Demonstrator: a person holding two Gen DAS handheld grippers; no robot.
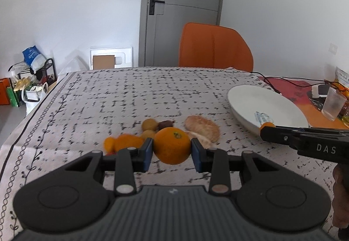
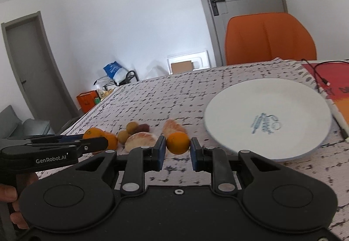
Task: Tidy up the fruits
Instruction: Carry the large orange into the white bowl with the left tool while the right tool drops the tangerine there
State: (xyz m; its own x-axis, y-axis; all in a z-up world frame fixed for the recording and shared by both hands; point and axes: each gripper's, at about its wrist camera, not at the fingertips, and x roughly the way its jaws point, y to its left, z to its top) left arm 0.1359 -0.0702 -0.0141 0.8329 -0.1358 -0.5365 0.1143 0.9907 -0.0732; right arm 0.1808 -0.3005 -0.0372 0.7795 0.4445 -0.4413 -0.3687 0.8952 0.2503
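My left gripper [image 1: 172, 150] is shut on a large orange [image 1: 172, 145] and holds it just above the patterned tablecloth. My right gripper [image 2: 176, 150] is shut on a smaller orange [image 2: 177, 142], near the white plate [image 2: 301, 99]. In the left wrist view the right gripper [image 1: 267, 128] reaches in from the right, its orange [image 1: 267, 124] at the plate's [image 1: 250, 97] near rim. Behind lie peeled citrus segments [image 1: 202, 127], small oranges [image 1: 126, 142], round yellowish fruits [image 1: 149, 124] and a dark fruit [image 1: 165, 124].
An orange chair [image 1: 214, 46] stands at the table's far edge. Black cables [image 1: 283, 81], a glass [image 1: 333, 105] and a red-orange mat [image 1: 288, 86] lie at the far right. A pen [image 2: 338, 118] lies beside the plate. Boxes and bags [image 1: 32, 79] stand on the floor left.
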